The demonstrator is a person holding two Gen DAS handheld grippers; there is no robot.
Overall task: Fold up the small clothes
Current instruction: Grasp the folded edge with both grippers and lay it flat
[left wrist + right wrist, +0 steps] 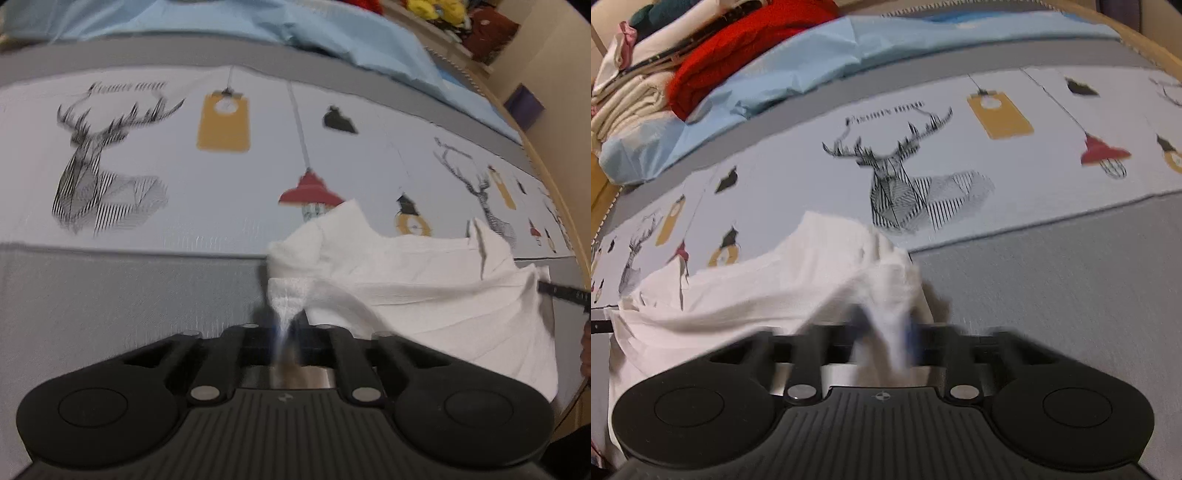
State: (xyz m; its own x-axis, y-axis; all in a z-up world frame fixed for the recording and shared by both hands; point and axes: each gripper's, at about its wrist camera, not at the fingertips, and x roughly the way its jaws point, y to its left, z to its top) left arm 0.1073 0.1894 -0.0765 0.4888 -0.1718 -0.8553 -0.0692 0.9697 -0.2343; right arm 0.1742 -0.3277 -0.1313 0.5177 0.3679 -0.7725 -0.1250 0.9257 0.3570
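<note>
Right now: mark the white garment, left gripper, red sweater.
white garment [424, 295]: left wrist view, flat middle of the cloth.
left gripper [286, 317]: left wrist view, pinched cloth corner between the fingertips.
red sweater [738, 48]: right wrist view, knit top surface.

Lighting was soft, even, indoor; shadows faint. Motion blur smeared white garment [798, 280] near right gripper [886, 332]. Fisheye bent edges; bedsheet [221, 177] prints slightly soft.

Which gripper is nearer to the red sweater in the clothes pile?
Right, as far as these views show. The red sweater lies beyond the blue sheet, ahead and left of the right gripper. The left gripper, likewise clamping the white garment, shows only a red scrap far off.
</note>
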